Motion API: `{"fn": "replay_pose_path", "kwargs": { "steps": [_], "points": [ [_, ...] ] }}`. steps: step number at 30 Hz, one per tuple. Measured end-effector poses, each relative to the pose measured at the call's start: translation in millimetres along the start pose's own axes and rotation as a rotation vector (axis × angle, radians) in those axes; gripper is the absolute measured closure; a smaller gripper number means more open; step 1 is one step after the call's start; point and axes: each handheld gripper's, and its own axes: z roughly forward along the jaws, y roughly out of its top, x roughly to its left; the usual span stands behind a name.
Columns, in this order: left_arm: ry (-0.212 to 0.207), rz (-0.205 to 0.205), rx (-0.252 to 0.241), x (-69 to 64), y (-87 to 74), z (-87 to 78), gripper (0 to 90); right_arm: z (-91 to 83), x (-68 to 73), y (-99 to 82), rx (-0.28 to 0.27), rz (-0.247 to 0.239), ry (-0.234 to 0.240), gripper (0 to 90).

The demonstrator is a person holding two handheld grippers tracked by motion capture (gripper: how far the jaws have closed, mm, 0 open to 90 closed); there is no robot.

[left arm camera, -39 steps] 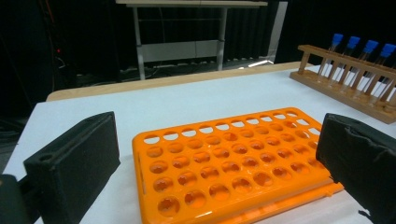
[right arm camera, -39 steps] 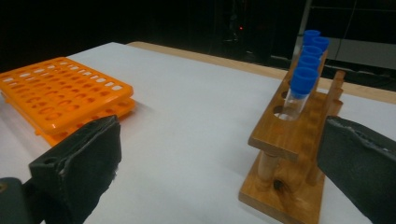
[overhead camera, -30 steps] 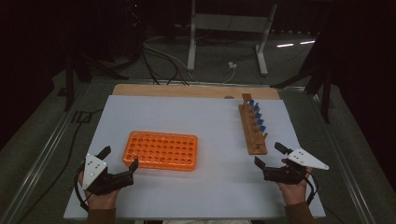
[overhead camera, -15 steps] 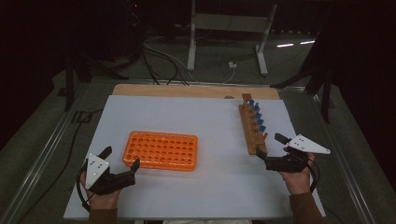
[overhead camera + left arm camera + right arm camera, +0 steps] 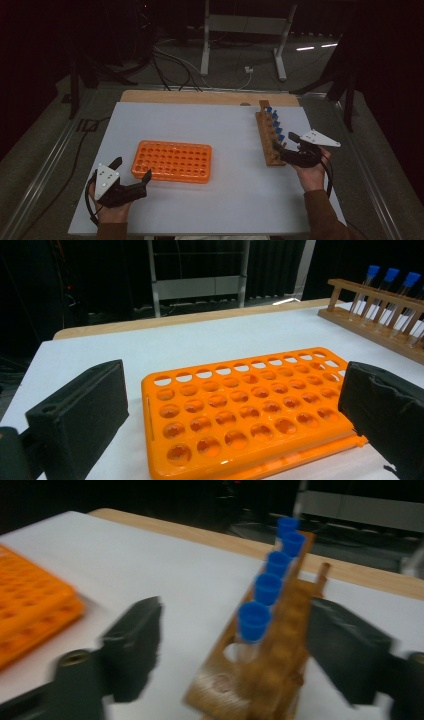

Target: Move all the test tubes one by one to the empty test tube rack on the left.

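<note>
Orange rack (image 5: 173, 160) on the worktop (image 5: 220, 200) holds nothing yet, all blue-capped tubes (image 5: 253, 622) in the wooden stand (image 5: 266, 144), which right tongs (image 5: 286, 149) straddle, just narrowing, unpinched; left tongs (image 5: 131, 176) spread.

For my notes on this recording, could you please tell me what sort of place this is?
Probably a lab-style recording bench in a dark workroom: a white table carries an orange plastic tube rack with many round holes and a wooden rack of blue-capped test tubes. Cables and a metal stand are on the floor beyond.
</note>
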Motion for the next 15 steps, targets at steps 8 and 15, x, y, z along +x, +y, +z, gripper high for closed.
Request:
{"fn": "replay_pose_path", "kwargs": {
  "steps": [8,15],
  "points": [
    [0.005,-0.008,0.0,1.8,-0.7,-0.1,0.7,18.8,1.4,-4.7,0.042,-0.006,-0.068,67.5],
    [0.003,-0.002,0.004,0.3,-0.7,1.1,0.7,23.8,2.9,-6.7,0.058,-0.015,-0.07,75.7]
  ]
}}
